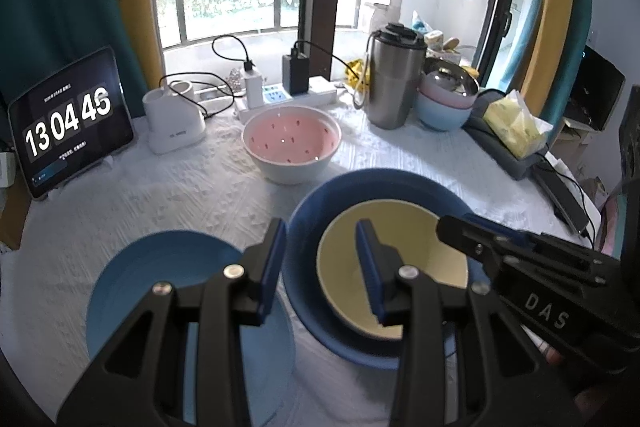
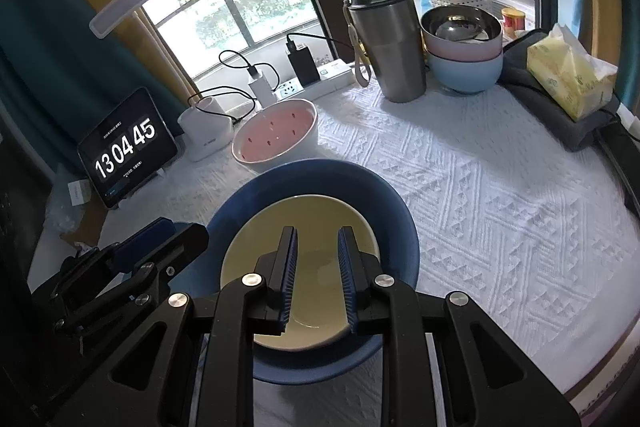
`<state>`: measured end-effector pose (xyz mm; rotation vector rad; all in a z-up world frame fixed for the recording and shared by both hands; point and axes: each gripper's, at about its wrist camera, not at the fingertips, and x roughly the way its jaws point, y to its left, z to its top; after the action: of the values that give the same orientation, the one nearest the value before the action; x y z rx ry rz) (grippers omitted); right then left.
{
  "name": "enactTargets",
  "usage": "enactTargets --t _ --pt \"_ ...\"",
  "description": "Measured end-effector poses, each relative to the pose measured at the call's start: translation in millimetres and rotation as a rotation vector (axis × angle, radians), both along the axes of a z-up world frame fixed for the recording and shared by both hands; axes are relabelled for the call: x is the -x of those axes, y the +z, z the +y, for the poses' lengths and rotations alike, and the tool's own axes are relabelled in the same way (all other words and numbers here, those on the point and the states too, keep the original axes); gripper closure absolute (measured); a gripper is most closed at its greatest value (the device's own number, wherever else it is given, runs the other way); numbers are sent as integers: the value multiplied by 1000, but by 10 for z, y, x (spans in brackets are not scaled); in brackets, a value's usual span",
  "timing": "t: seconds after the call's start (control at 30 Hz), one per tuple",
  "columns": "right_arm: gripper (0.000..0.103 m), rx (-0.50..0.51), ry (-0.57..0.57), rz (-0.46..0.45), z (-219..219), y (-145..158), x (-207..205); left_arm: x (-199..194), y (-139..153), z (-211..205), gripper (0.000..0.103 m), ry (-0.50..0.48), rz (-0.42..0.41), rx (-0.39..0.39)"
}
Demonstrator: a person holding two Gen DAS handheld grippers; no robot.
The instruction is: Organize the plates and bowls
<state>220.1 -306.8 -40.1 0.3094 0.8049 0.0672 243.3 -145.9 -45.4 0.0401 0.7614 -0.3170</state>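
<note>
Directly under the right gripper (image 2: pixel 317 277) a yellow bowl (image 2: pixel 256 251) is nested in a dark blue bowl (image 2: pixel 312 183), both standing on the white cloth (image 2: pixel 500 211). No long axis is offered by the round bowl, so the relation that matters is rim to fingers: the right fingers are held apart above the bowl's hollow, gripping nothing, with the near rim just below their tips. The left gripper (image 1: pixel 322 269) is also spread and empty; its right finger hangs over the yellow bowl (image 1: pixel 348 247), its left finger over the gap between the dark blue bowl (image 1: pixel 360 183) and a flat blue plate (image 1: pixel 140 267) lying just beside it. The right gripper is judged the better centred (the left straddles the dark rim instead). Behind, a pink-lined bowl (image 1: pixel 292 143) stands nearly touching the dark blue one. Farther back, stacked bowls (image 2: pixel 464 51) are seen beside a steel tumbler (image 2: pixel 386 43).

"DAS" is read on the right gripper's body (image 1: pixel 544 311). A tablet (image 1: pixel 66 123) shows 13 04 46 (45 in the right view); its small print is illegible.
</note>
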Motion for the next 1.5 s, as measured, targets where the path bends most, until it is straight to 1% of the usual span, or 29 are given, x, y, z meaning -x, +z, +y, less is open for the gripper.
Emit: enactTargets --t 0.4,0.77,1.0,1.33,1.5 --pt "80 22 18 -20 15 124 -175 -137 113 79 65 18 -25 8" --pt "79 43 31 -29 -5 196 -366 -347 192 128 65 40 -47 16" --pt "79 51 36 -33 -38 216 -510 -475 185 122 65 46 -51 10" --pt "79 58 49 -21 -67 170 -703 -668 159 136 65 68 -51 1" --pt "79 76 50 -23 -75 170 -805 -771 128 152 65 78 -48 -2"
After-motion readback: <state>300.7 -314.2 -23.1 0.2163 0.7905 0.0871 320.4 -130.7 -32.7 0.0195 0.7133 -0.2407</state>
